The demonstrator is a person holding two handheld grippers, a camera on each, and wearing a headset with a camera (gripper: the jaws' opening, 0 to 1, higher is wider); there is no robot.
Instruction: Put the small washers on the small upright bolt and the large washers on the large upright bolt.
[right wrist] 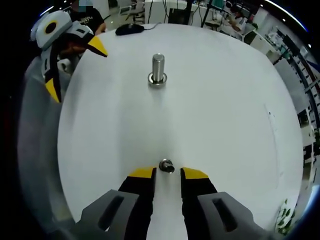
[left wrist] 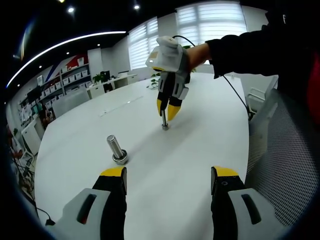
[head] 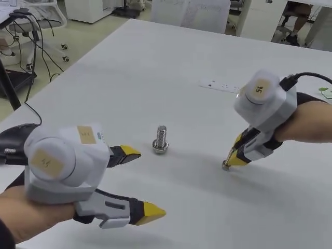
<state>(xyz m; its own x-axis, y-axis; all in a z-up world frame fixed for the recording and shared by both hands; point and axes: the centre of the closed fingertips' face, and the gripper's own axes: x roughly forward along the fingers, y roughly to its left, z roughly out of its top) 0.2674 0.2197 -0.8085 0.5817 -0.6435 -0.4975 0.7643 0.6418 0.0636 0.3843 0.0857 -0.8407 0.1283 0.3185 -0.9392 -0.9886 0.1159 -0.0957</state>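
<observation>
Small upright bolt [head: 226,166]: standing on the white worktop [head: 155,67] directly under the tips of the right tool [head: 236,160]; in the right gripper view it is showing end-on [right wrist: 166,165], just ahead of and between the two yellow tips; a ring-like rim is showing around it, perhaps a small washer, though I cannot tell
Right tool: pointing steeply down at the small upright bolt; its jaws are sitting close together with a thin strip of worktop showing between them; whether they are pinching a washer or the bolt's top, I cannot tell
Left tool [head: 141,180]: jaws spreading wide and carrying nothing; hovering low over the near-left part of the worktop and aiming toward the large upright bolt [head: 161,139]
Large upright bolt: standing threads-up near the middle of the worktop, between the two tools and well apart from the small upright bolt; a ring is sitting around its foot, seemingly large washers already on
Relation the move is turning on: the small upright bolt's long axis is running vertical, so anything going onto it is needing a straight drop from above; the right tool is lying right over it and is the nearer one; the left tool is lying nearer the large upright bolt
Surface: flat, matt and white; a white power strip [head: 220,85] is lying toward the far right
Room: an open office; cables [head: 31,46] are trailing on the floor at far left; shelves [left wrist: 65,82] and blinded windows [left wrist: 210,20] are showing in the left gripper view
</observation>
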